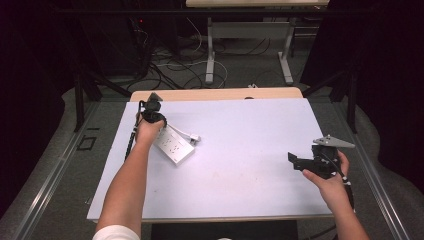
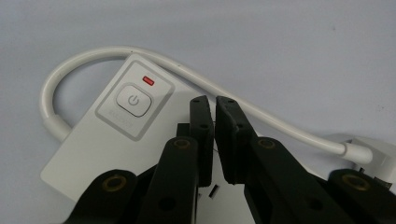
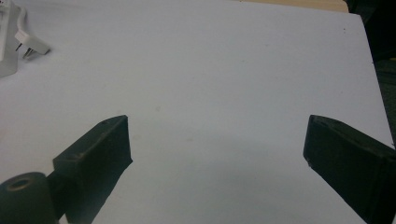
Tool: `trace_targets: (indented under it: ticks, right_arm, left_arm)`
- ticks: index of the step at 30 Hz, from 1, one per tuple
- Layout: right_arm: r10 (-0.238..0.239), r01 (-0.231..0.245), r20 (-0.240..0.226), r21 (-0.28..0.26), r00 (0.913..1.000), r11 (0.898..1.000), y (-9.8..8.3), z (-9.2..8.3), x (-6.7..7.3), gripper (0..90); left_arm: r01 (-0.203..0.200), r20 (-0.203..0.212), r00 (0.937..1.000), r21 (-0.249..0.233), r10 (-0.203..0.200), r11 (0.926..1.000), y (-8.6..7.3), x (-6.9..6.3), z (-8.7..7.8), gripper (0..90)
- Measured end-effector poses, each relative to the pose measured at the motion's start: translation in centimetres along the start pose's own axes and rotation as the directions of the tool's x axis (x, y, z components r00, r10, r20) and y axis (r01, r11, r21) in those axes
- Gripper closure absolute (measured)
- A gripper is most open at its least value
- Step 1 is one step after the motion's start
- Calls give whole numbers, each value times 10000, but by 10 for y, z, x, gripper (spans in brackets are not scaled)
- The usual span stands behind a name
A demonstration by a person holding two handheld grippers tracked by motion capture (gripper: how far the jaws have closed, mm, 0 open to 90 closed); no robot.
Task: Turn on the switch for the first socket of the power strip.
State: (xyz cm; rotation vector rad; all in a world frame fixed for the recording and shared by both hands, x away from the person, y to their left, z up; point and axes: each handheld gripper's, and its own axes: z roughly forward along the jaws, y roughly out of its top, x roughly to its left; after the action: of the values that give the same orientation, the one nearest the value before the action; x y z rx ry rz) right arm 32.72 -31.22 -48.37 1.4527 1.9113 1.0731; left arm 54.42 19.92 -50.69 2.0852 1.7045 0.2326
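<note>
White power strip [image 1: 173, 145] lies at the table's [image 1: 240, 165] left under the left gripper [image 2: 214, 103], jaws nearly together, which could skid it, while the right gripper [image 3: 217, 149] waits apart.

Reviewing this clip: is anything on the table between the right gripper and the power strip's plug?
Nothing visible. The right gripper is open over bare white table, and the stretch to the plug beside the power strip holds no object.
</note>
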Motion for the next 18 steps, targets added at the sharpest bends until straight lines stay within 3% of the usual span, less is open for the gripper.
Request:
trace_targets:
  ticks: [18]
  right_arm:
    - [59, -59, -11, 99, 10000, 9999, -1, 1, -1, 71]
  left_arm:
    - [-226, -4, 9997, -5, 226, 9997, -1, -2, 3, 861]
